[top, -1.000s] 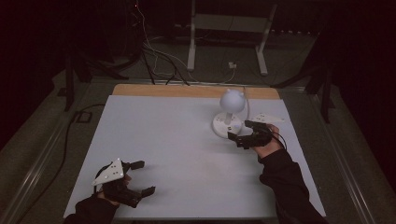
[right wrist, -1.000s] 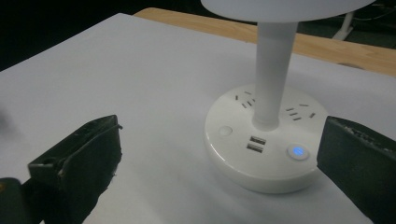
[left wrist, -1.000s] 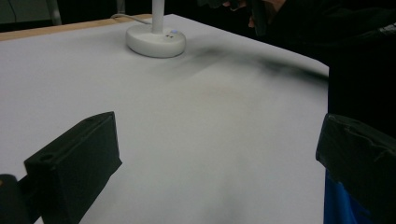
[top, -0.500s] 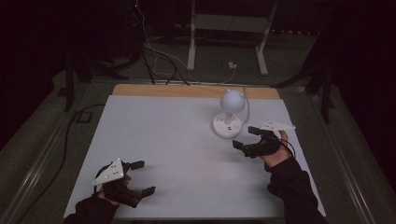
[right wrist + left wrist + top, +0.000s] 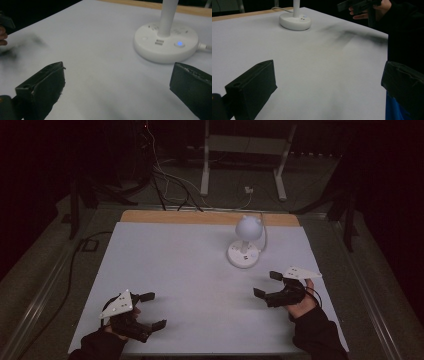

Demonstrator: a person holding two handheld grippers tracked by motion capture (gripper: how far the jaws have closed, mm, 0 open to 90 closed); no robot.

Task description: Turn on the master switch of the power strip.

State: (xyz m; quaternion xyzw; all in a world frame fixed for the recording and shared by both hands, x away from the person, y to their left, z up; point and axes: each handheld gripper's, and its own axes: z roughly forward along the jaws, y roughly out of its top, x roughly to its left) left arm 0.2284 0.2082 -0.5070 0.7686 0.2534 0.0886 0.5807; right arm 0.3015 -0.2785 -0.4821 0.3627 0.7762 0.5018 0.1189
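Observation:
A white desk lamp (image 5: pixel 249 226) with a round head stands on its round base (image 5: pixel 244 255) at the back right of the white table (image 5: pixel 180 265). A small blue light (image 5: pixel 179 44) glows on the base (image 5: pixel 166 42) in the right gripper view. My right gripper (image 5: pixel 265 284) hovers open, a little nearer than the base and apart from it, with nothing between its jaws. My left gripper (image 5: pixel 154 310) rests open at the near left corner, also holding nothing. In the left gripper view the lamp base (image 5: pixel 295 21) lies far ahead.
The lamp's white cable (image 5: pixel 263 232) runs from the base toward the wooden strip (image 5: pixel 200 217) at the table's far edge. Beyond the table are a metal stand (image 5: pixel 245 150) and loose cables (image 5: pixel 165 185) on the dark floor.
My right gripper has drawn back from the lamp base toward the near edge of the table. The left gripper has stayed where it was.

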